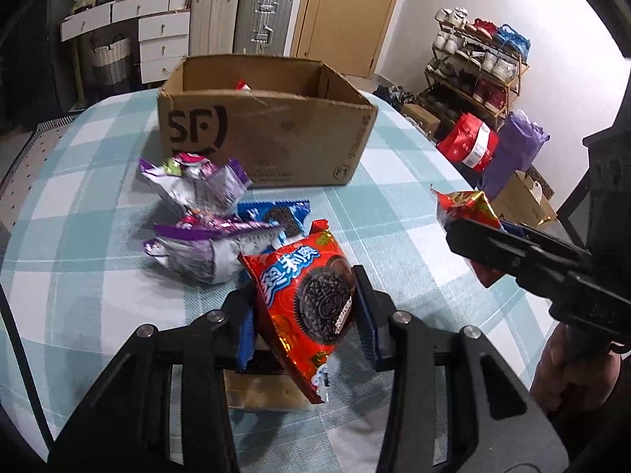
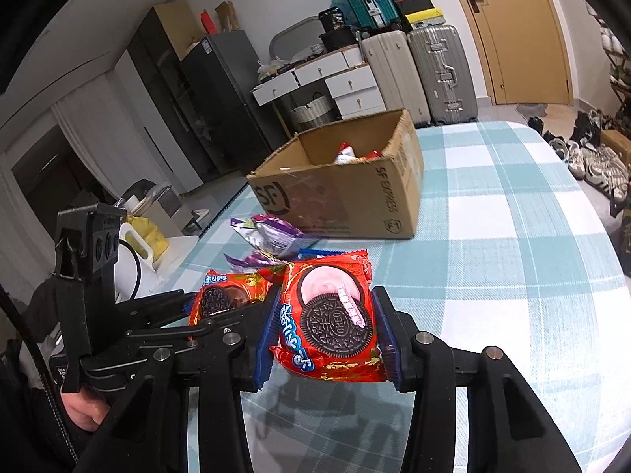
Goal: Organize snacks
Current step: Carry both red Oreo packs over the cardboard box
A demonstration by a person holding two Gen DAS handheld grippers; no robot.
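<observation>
My left gripper [image 1: 305, 315] is shut on a red Oreo pack [image 1: 311, 299], held above the checked tablecloth. My right gripper [image 2: 327, 331] is shut on another red Oreo pack [image 2: 329, 315]; it also shows in the left wrist view [image 1: 465, 213] at the right. The left gripper and its pack [image 2: 224, 299] show left of it in the right wrist view. Purple snack bags [image 1: 197, 228] and a blue Oreo pack [image 1: 282, 213] lie on the table in front of an open cardboard box [image 1: 268, 134], also seen from the right wrist [image 2: 347, 193], with a few snacks inside.
The table [image 2: 512, 236] has a teal and white checked cloth. Suitcases [image 2: 418, 71], white drawers [image 2: 335, 79] and a wooden door [image 2: 516, 27] stand behind. A shoe rack [image 1: 477, 67] and bags [image 1: 469, 142] stand on the floor to the right.
</observation>
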